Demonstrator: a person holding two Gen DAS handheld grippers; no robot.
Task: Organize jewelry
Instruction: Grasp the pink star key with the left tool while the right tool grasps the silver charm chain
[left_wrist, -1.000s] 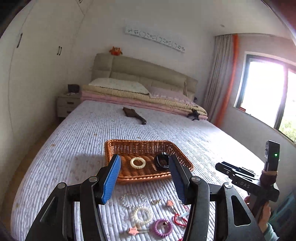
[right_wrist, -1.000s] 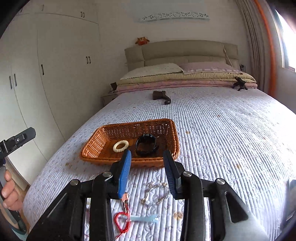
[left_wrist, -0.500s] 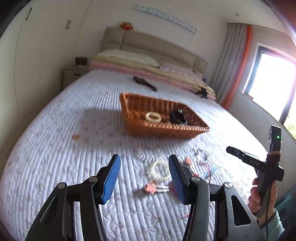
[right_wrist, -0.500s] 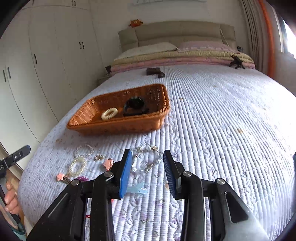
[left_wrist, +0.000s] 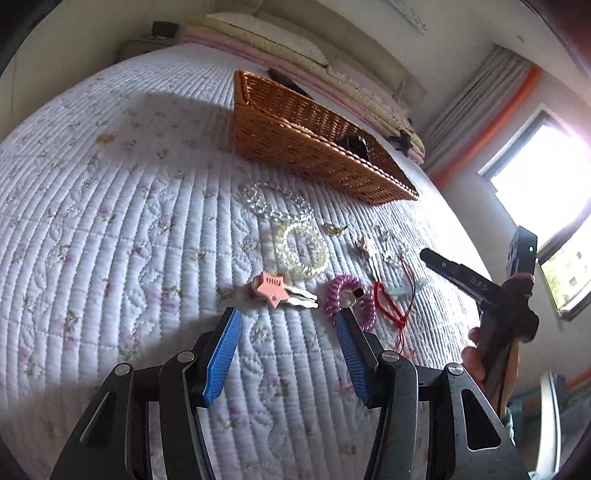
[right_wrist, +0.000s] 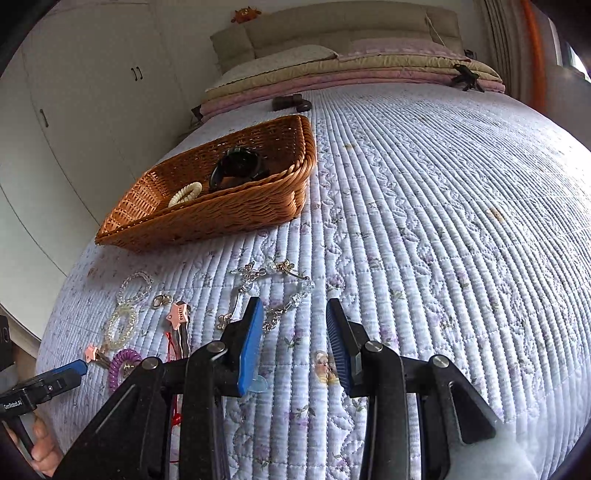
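Both my grippers, left (left_wrist: 286, 332) and right (right_wrist: 293, 323), hung open and empty over loose jewelry just in front of the wicker basket (right_wrist: 236, 210). Risk: my left one might have snagged the purple coil band (left_wrist: 351, 299) along with the red cord (left_wrist: 391, 310) touching it.

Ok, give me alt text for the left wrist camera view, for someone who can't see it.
Open left gripper with blue-padded fingers hangs empty over a quilted bed, just short of a pink star hair clip and purple coil hair tie. Beyond lie a clear bead bracelet, red cord and wicker basket.
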